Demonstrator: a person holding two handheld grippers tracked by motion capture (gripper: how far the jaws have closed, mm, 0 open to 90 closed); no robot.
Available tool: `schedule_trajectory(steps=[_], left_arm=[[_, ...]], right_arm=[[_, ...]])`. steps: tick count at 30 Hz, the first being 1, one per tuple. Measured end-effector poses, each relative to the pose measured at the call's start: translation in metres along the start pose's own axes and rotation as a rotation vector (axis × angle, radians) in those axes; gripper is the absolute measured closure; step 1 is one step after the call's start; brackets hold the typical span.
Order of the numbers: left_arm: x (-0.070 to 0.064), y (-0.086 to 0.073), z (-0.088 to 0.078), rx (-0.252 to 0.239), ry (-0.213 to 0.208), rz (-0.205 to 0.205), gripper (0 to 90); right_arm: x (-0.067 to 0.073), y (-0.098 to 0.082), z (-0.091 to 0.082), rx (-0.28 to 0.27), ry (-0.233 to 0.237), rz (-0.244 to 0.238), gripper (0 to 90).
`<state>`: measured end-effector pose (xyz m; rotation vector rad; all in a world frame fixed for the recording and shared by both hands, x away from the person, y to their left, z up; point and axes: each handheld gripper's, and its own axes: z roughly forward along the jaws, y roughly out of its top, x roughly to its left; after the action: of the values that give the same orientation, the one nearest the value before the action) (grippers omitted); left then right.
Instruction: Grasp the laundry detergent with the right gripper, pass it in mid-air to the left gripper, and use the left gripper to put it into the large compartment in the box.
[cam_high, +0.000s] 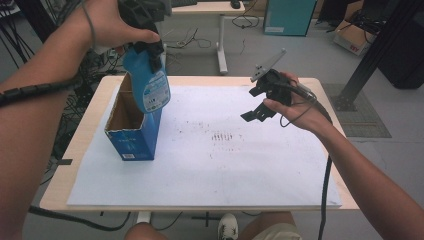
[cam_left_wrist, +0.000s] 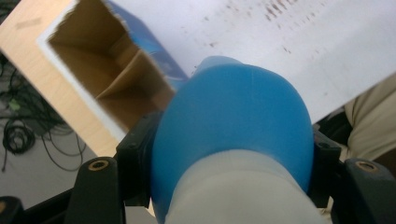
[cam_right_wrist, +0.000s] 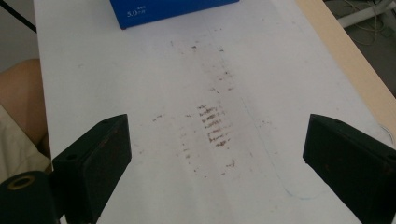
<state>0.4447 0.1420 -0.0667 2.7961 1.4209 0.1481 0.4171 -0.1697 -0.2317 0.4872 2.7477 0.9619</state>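
A blue plastic bottle with a label hangs neck up over the open top of a blue cardboard box. My left gripper is shut on the bottle's upper part. In the left gripper view the bottle bulges between the jaws, with the box's brown inside below and behind it. My right gripper hovers above the right half of the white sheet, open with nothing between its fingers. In the right gripper view the right gripper points at brown smudges, and the box is at the top edge.
The white sheet covers most of the wooden table. Cables lie on the floor left of it. Behind stand another table's leg, a teal cabinet and a black post at the right.
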Motion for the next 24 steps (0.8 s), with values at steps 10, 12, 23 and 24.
schedule_trajectory(steps=[10, 12, 23, 24], left_arm=[[0.029, -0.014, -0.018, -0.037, 0.012, -0.194, 36.3], [0.037, -0.019, -0.024, -0.047, 0.007, -0.262, 36.4], [0.057, -0.034, -0.034, -0.071, -0.002, -0.409, 36.4], [0.06, -0.036, -0.035, -0.078, -0.012, -0.447, 36.4]], right_arm=[[-0.004, -0.007, -0.006, -0.013, -0.007, 0.007, 7.8], [-0.005, -0.009, -0.007, -0.013, -0.011, 0.006, 7.8], [-0.006, -0.013, -0.011, -0.021, -0.009, 0.013, 7.8], [-0.005, -0.014, -0.011, -0.022, -0.007, 0.013, 7.8]])
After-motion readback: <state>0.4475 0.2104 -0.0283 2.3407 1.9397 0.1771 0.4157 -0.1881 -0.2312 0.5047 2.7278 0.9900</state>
